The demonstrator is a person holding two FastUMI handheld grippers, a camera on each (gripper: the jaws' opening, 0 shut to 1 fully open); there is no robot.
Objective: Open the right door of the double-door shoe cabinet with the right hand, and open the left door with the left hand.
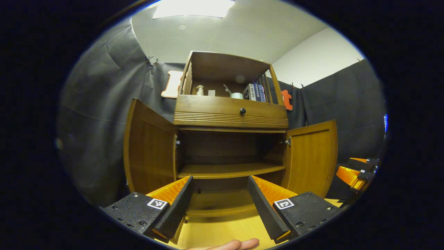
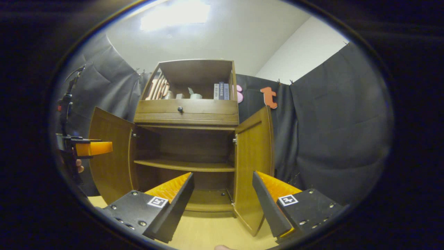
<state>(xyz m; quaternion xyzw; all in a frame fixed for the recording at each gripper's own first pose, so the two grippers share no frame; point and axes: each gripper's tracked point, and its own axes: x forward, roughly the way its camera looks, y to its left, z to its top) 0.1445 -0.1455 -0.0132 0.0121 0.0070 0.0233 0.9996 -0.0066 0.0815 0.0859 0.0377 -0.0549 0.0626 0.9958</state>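
Wooden shoe cabinet (image 1: 230, 114) standing on pale floor (image 1: 222, 232), left door (image 1: 149, 152) and right door (image 1: 312, 156) both swung wide. Left gripper (image 1: 220, 198) spread apart, holding nothing, facing cabinet's middle shelf (image 1: 230, 170). Right gripper (image 2: 223, 194) likewise spread, empty, just off right door's edge. Books (image 1: 256, 92) on cabinet's top shelf.

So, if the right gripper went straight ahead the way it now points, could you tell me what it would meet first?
Probably the right door: it stands open, its edge towards the camera, between the open jaws of the right gripper. Depth is unclear, so it might pass beside the door into the cabinet.
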